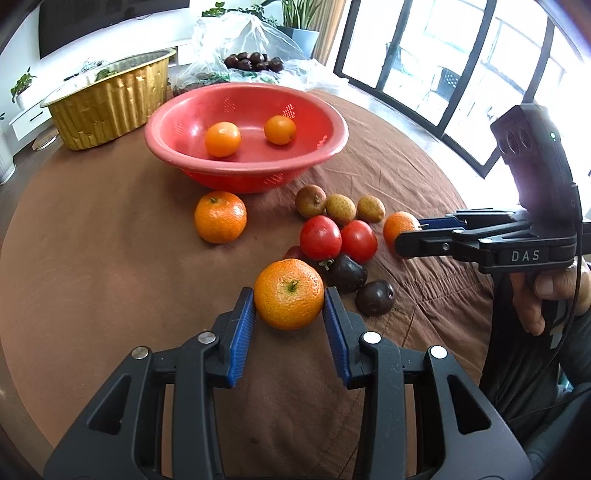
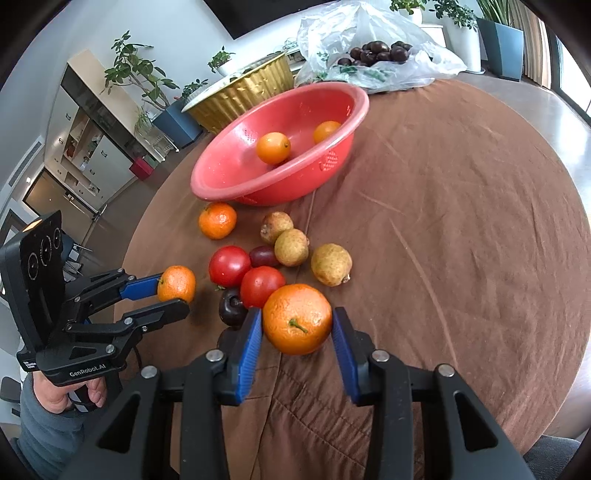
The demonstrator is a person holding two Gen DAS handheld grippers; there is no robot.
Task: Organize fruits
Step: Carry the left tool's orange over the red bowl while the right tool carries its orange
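Left gripper (image 1: pixel 289 301): narrowly open, both blue pads pressed on a left-held orange (image 1: pixel 289 284), stem up, just in front of the fruit cluster
Right gripper (image 2: pixel 296 326): narrow too, pads against both sides of a right-held orange (image 2: pixel 297 314) at the cluster's right end
Oranges: five; two gripped, two inside the red basin (image 1: pixel 243 172), one loose orange (image 1: pixel 220 217) on the cloth just before the basin
Tomatoes (image 1: pixel 320 238): two, touching, mid-cluster
Tan fruits (image 1: pixel 340 208): three in a row behind the tomatoes
Plums (image 1: pixel 347 273): two dark and one reddish, tucked against the tomatoes
Basin edge: rim stands apart from the cluster, a strip of bare cloth between
Open room: brown tablecloth (image 2: pixel 461 221) lies bare across the whole right half to the round table edge; bare cloth also left of the loose orange
Far edge: gold foil pan (image 1: pixel 110 99) beside the basin, plastic bag (image 1: pixel 255 33) of dark fruit behind it
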